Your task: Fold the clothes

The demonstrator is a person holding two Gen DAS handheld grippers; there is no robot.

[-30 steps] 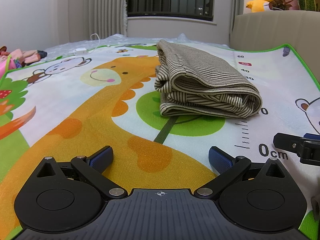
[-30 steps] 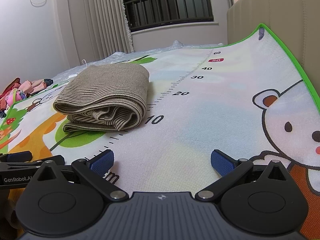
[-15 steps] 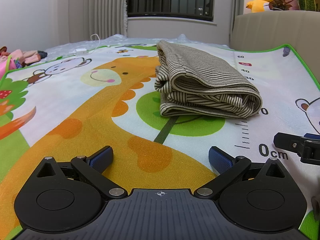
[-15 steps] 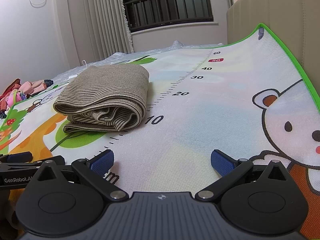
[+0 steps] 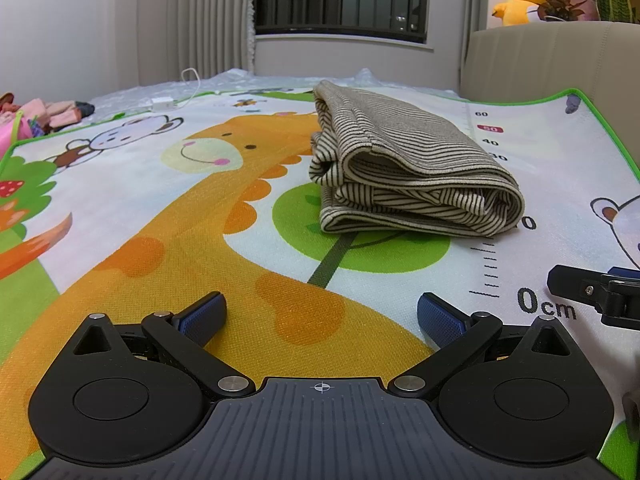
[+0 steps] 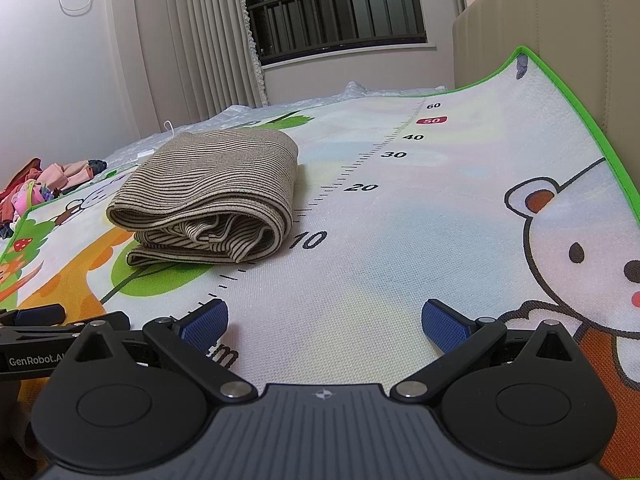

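Toward the middle of a colourful children's play mat (image 5: 120, 208), printed with an orange giraffe, a green tree and a height ruler, lies a beige and dark-striped knit garment (image 5: 408, 176). It is folded into a compact, thick rectangle with several layers stacked, its rounded fold facing the ruler side and its layered ends facing the mat's near edge. In the right wrist view the same garment (image 6: 208, 196) sits just beside the ruler's "10" mark, resting partly on the green tree.

Close to the mat's near edge, the left gripper (image 5: 322, 314) sits low with its blue-padded fingers spread wide apart, holding nothing. The right gripper (image 6: 324, 318) is likewise spread wide and empty, low over the ruler's zero mark. Both sit well short of the garment, side by side, each partly visible at the edge of the other's view.

Beyond the mat's far left corner lies a heap of pink clothing (image 5: 36, 116). A yellow plush toy (image 5: 516, 0) sits on a beige padded headboard (image 5: 540, 60) past the far right corner.

Judging from the tidy bundle and the empty tools, the folding of this garment looks finished. The next move would likely call for setting the bundle aside, gripping it across all layers so it does not unroll, or fetching another piece from the pink heap.
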